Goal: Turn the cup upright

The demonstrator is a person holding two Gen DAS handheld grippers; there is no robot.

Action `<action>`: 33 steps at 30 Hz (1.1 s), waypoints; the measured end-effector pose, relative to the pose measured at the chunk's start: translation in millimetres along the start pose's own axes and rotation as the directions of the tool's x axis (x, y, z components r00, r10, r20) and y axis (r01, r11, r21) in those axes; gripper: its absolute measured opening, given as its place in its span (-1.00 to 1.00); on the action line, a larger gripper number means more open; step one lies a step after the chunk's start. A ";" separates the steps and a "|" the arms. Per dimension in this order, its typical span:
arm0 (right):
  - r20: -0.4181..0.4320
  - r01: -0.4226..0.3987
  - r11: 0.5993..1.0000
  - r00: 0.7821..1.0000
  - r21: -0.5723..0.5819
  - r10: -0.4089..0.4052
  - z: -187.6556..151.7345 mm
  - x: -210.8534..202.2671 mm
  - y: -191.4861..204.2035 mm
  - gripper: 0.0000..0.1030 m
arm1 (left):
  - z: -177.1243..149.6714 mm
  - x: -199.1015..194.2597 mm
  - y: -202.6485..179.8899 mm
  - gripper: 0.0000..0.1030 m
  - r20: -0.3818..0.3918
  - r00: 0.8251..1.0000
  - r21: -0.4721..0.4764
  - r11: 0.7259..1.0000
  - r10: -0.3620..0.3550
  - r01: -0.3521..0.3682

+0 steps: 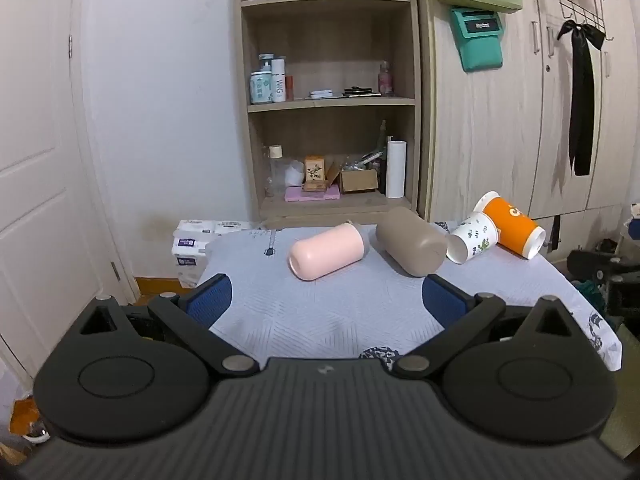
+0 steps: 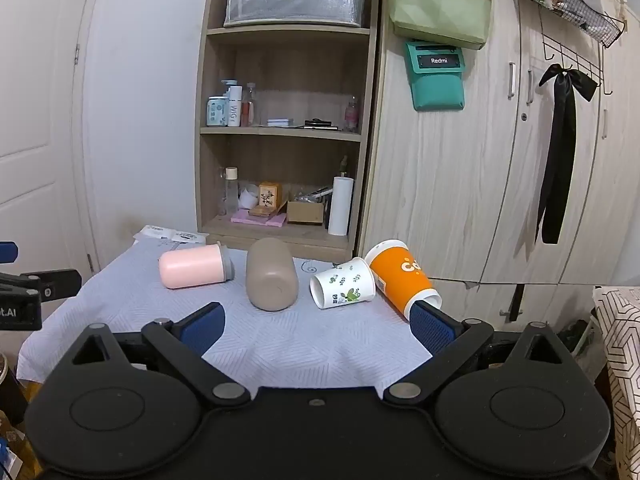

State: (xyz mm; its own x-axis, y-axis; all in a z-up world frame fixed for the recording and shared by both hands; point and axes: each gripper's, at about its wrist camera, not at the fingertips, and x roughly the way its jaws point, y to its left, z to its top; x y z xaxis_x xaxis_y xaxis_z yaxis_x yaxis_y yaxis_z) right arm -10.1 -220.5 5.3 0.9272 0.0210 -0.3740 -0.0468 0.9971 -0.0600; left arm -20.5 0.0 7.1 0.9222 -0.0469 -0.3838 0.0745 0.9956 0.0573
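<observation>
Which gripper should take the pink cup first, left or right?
Left, probably. The pink cup lies nearly centred ahead of the open left gripper. From the right gripper, also open, it sits far left, with the brown cup nearer its line.

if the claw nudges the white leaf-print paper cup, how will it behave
The white leaf-print cup lies on its side, so it probably rolls, curving because it tapers. It looks like thin paper: likely light and easily crushed. It rests against the orange cup, which may block rolling that way.
</observation>
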 end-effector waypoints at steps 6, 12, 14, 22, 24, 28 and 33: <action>0.028 -0.001 1.000 1.000 -0.003 0.001 -1.1 -1.7 1.4 0.95 | -0.3 -0.7 2.4 1.00 0.001 1.000 0.005 1.000 -0.011 0.011; 0.045 -0.001 1.000 0.999 0.012 0.001 -0.5 -4.0 -3.6 0.95 | -2.9 0.7 3.5 1.00 -0.011 1.000 0.010 1.000 -0.007 0.007; 0.050 -0.004 1.000 0.999 0.011 0.003 -1.3 -4.3 -3.1 0.95 | -2.3 1.5 3.5 1.00 -0.013 1.000 0.011 1.000 -0.002 0.002; 0.065 -0.016 1.000 0.998 -0.002 0.016 -3.4 -5.4 0.6 0.95 | -3.2 4.9 4.9 1.00 -0.025 1.000 0.004 1.000 0.005 -0.005; 0.064 -0.015 1.000 0.998 -0.003 0.015 -3.4 -5.3 1.0 0.95 | -3.8 5.5 5.8 1.00 -0.025 1.000 0.000 1.000 0.007 -0.007; 0.066 -0.012 1.000 0.998 -0.002 0.012 -4.2 -6.3 1.5 0.96 | -4.3 5.5 7.8 1.00 -0.020 1.000 -0.006 1.000 0.006 -0.006; 0.066 -0.010 1.000 0.998 0.001 0.010 -4.0 -6.7 1.0 0.96 | -6.2 5.2 10.5 1.00 -0.007 1.000 -0.021 1.000 -0.002 0.002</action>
State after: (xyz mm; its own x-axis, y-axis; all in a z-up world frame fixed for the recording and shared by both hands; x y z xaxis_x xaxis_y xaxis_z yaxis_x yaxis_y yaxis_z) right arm -17.8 -220.0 4.0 0.9493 0.0362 -0.3123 -0.0563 0.9969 -0.0556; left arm -17.3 10.7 -0.1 0.9196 -0.0484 -0.3900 0.0681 0.9970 0.0369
